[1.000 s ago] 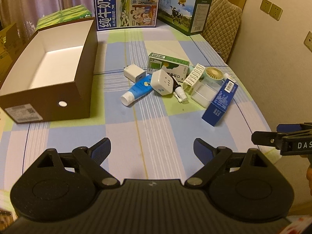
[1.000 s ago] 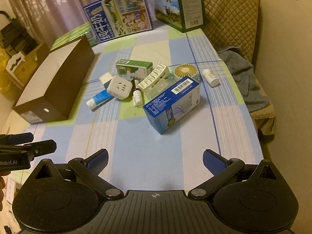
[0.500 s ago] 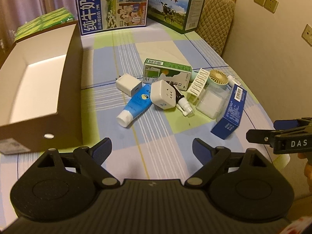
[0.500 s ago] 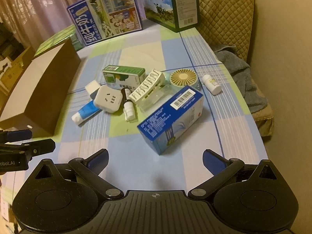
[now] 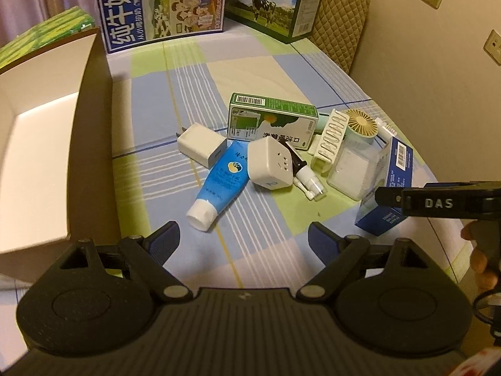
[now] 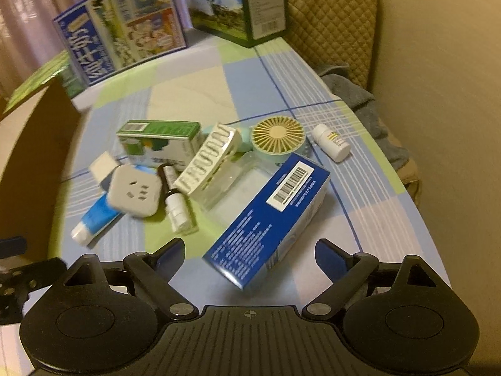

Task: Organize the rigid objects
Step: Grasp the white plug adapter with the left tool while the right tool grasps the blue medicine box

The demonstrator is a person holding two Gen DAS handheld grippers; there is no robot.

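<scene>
1. Left gripper [image 5: 242,238] hangs low over the checked surface [image 5: 266,72], fingers [image 5: 162,244] wide apart with nothing between them.
2. Right gripper [image 6: 249,253] is the same deal: fingers [image 6: 328,258] spread, nothing gripped. The near corner of the blue box [image 6: 269,216] sits right in front of the gap, just beyond the tips.
3. The pile sits mid-surface. The white plug cube [image 5: 271,164] leans on the blue tube [image 5: 219,185], with the white charger [image 5: 200,144] touching the tube's far end.
4. The green box [image 5: 271,120] lies behind the cube. A little spray bottle [image 5: 303,172] is wedged just right of the cube.
5. Further right there's a white slotted clip thing [image 6: 206,159] resting on a clear plastic case [image 6: 238,181], then the small round fan [image 6: 278,134] and a white pill bottle [image 6: 332,142] off on its own.
6. The open brown box [image 5: 90,144] stands to the left of the pile, white inside, apart from it.
7. Two milk cartons [image 5: 162,6] are standing at the far end.
</scene>
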